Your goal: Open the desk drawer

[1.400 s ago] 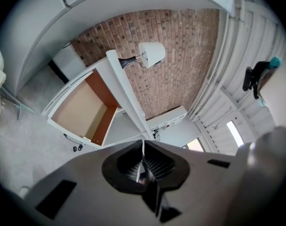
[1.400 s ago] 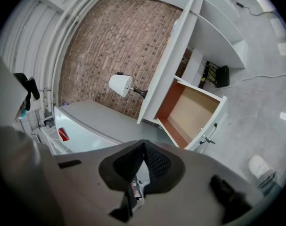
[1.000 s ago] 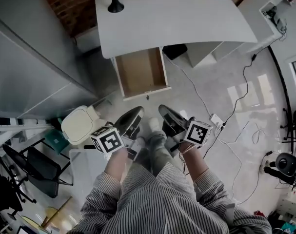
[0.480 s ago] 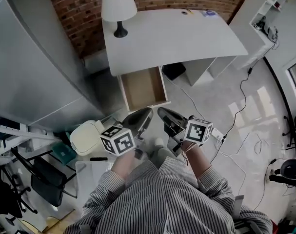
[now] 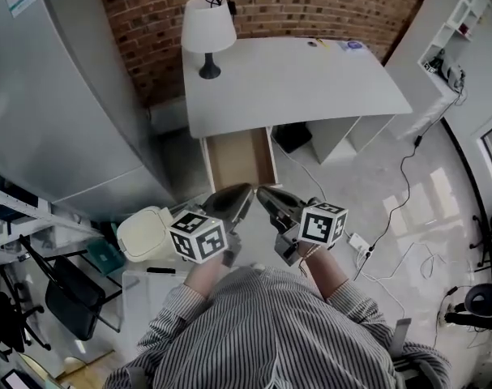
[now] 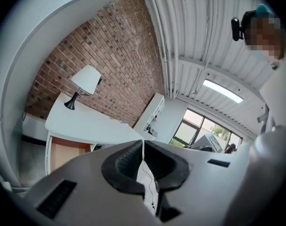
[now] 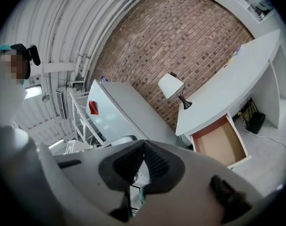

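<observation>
**Drawer open; both grippers closed and empty, clear of it.**
The drawer point(image 5: 239, 159) stands pulled out from under the desk point(image 5: 294, 79), its long axis running toward the person and its front panel nearest. It lies ahead of and below the 2 tools, well apart from them. The left gripper point(image 5: 236, 194) and right gripper point(image 5: 267, 194) sit side by side, about equally near, jaws together on nothing. The drawer has a bare brown floor and white sides, and appears empty.

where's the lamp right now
In the head view the lamp stands on the far left corner of the white desk, close to the brick wall and beyond the open drawer.
</observation>
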